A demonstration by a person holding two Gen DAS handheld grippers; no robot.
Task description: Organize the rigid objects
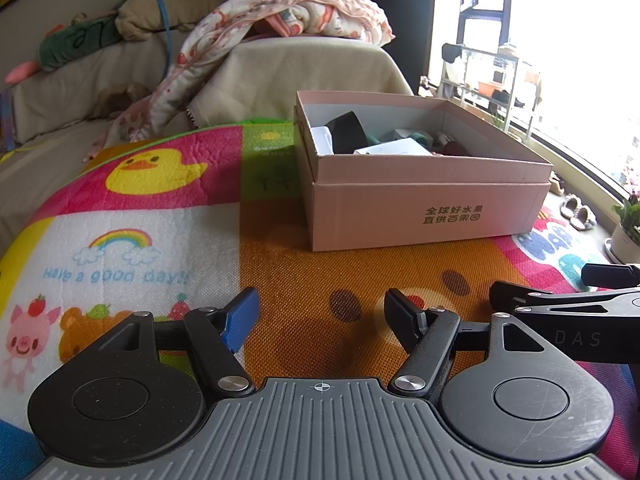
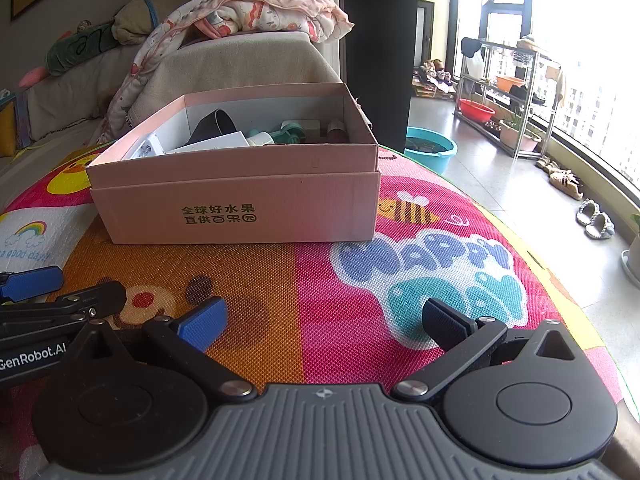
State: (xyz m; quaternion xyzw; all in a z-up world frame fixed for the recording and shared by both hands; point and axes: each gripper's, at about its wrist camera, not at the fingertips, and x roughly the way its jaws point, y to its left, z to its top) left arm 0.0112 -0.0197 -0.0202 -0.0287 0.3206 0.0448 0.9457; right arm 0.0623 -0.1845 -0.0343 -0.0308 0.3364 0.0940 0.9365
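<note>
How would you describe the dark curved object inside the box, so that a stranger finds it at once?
On the colourful play mat stands an open pink cardboard box. Inside, toward its back left, the dark curved object leans above a flat white box. It alone is black; its neighbours are white or teal.

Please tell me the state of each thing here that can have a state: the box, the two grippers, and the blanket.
Pink cardboard box: open, no lid on top, items inside.
Left gripper: fingers open, nothing between them.
Right gripper: fingers open, nothing between them.
Blanket: crumpled, draped over the sofa arm.
Play mat: spread flat under the box.
</note>
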